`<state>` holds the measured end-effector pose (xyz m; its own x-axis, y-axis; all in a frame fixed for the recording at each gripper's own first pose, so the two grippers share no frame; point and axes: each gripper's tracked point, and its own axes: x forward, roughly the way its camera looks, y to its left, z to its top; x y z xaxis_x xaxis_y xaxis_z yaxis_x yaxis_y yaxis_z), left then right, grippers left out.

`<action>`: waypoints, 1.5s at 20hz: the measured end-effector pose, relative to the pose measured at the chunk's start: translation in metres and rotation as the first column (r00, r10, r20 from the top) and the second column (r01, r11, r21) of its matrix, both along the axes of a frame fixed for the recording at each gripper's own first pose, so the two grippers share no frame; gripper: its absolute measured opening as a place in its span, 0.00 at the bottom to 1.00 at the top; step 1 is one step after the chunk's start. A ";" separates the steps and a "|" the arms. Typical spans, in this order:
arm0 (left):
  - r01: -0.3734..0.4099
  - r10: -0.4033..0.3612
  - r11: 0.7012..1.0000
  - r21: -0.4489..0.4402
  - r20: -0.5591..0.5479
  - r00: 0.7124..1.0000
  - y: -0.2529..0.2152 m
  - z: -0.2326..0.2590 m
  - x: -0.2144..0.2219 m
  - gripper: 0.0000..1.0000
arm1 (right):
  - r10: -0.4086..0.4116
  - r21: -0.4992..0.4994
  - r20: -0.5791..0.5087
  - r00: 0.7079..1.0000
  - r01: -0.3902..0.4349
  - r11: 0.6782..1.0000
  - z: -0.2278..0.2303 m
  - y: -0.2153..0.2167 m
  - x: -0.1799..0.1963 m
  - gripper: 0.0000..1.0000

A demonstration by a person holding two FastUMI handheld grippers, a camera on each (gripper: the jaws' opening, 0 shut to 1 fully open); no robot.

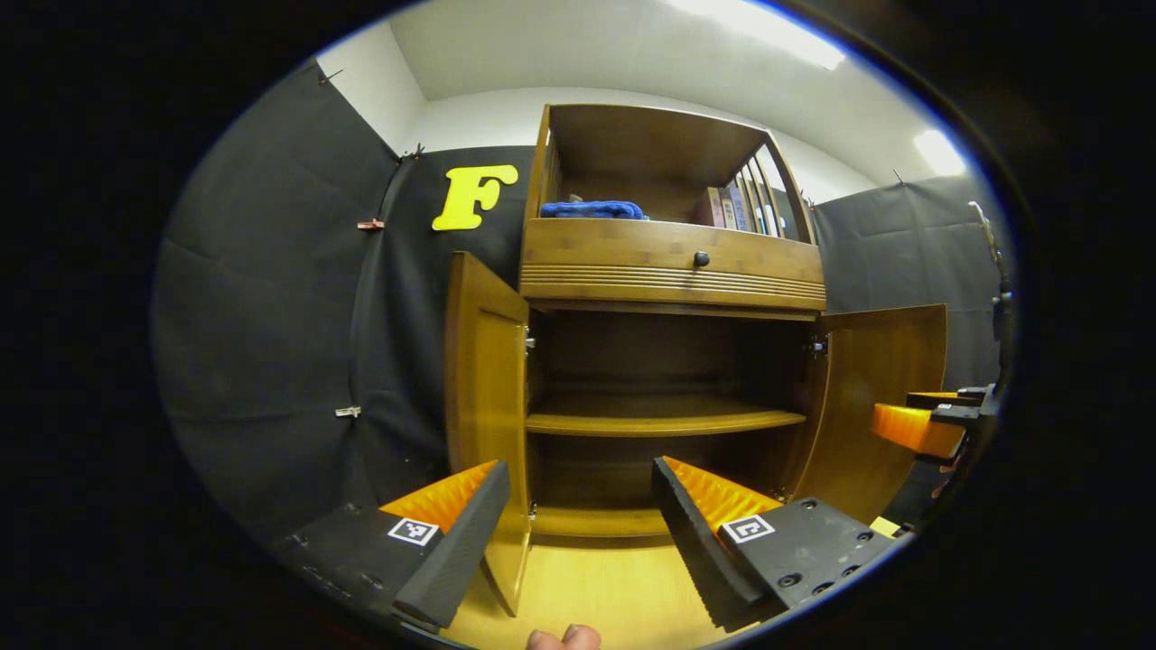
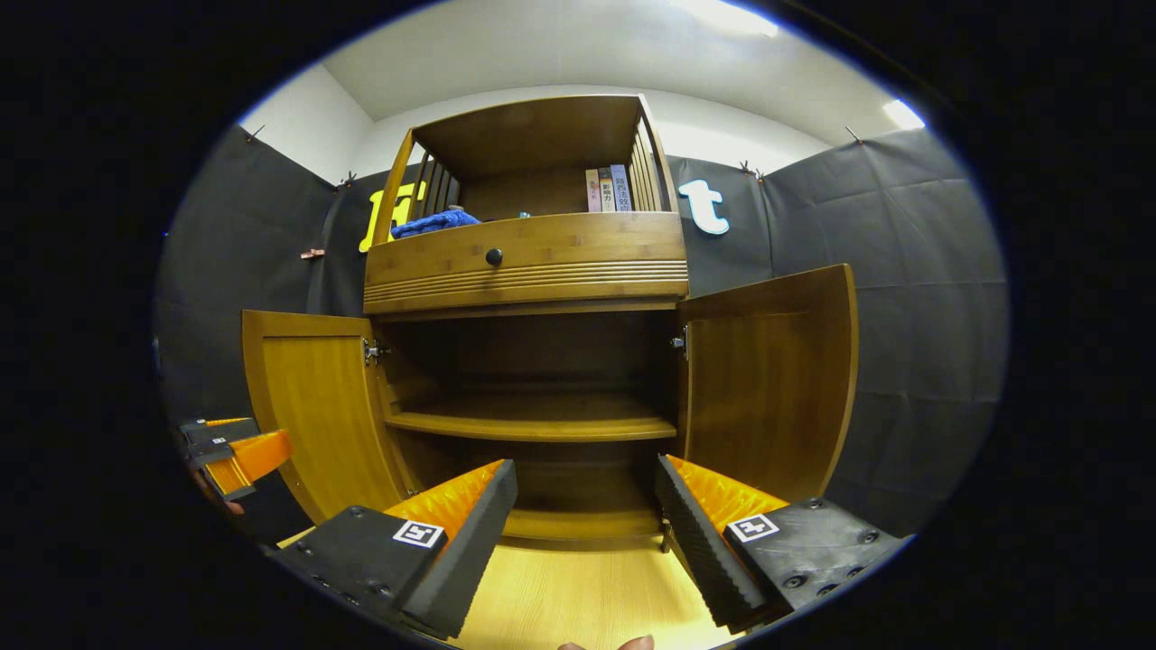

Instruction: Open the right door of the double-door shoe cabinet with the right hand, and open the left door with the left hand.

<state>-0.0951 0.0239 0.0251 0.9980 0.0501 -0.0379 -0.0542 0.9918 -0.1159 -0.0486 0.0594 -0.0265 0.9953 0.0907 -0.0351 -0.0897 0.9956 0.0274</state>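
Both doors of the shoe cabinet [image 2: 533, 361] stand swung wide, left door [image 1: 483, 406] at centre-left, right door [image 2: 772, 388] at centre-right, so I hold my left claw [image 1: 578, 533] and right claw [image 2: 582, 533] open, empty, clear of them.

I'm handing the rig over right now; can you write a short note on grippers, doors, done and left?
Left gripper: open, holding nothing, in front of the cabinet.
Right gripper: open, holding nothing, facing the cabinet.
Left door: swung wide open.
Right door: swung wide open.
Inside: a bare middle shelf. Drawer above is shut.
Done: both doors open.
Left: likely nothing but to back the grippers away.
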 end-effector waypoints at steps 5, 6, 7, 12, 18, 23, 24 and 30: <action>0.049 -0.049 0.997 0.052 -0.004 0.999 -0.043 0.004 0.022 0.98 | 0.000 -0.030 0.014 1.000 0.000 1.000 0.001 -0.003 -0.002 0.98; 0.060 -0.060 0.997 0.045 -0.004 0.998 -0.051 0.006 0.025 1.00 | 0.001 -0.032 0.020 1.000 0.000 0.999 0.002 -0.004 -0.004 1.00; 0.068 -0.068 0.997 0.035 -0.004 0.998 -0.059 0.008 0.027 1.00 | 0.003 -0.035 0.027 1.000 -0.002 0.999 0.003 -0.005 -0.005 0.98; 0.054 -0.055 0.998 0.042 0.026 0.998 -0.075 0.023 0.031 0.99 | 0.037 -0.048 0.036 0.999 -0.036 0.998 0.003 -0.007 -0.011 0.98; -0.003 0.002 1.000 0.026 0.042 0.999 -0.076 0.027 0.026 1.00 | 0.066 -0.020 0.022 0.998 -0.065 0.998 0.006 -0.017 -0.015 0.98; -0.009 0.008 1.000 0.018 0.048 0.999 -0.084 0.031 0.021 0.99 | 0.065 0.001 0.022 0.998 -0.065 0.998 0.008 -0.030 -0.015 0.98; -0.004 0.003 1.000 0.023 0.044 0.999 -0.087 0.030 0.020 0.99 | 0.066 0.005 0.024 0.998 -0.066 0.998 0.008 -0.030 -0.015 0.98; 0.004 -0.005 0.999 0.036 0.034 0.999 -0.094 0.028 0.021 0.96 | 0.069 0.009 0.028 0.997 -0.069 0.998 0.010 -0.033 -0.011 0.98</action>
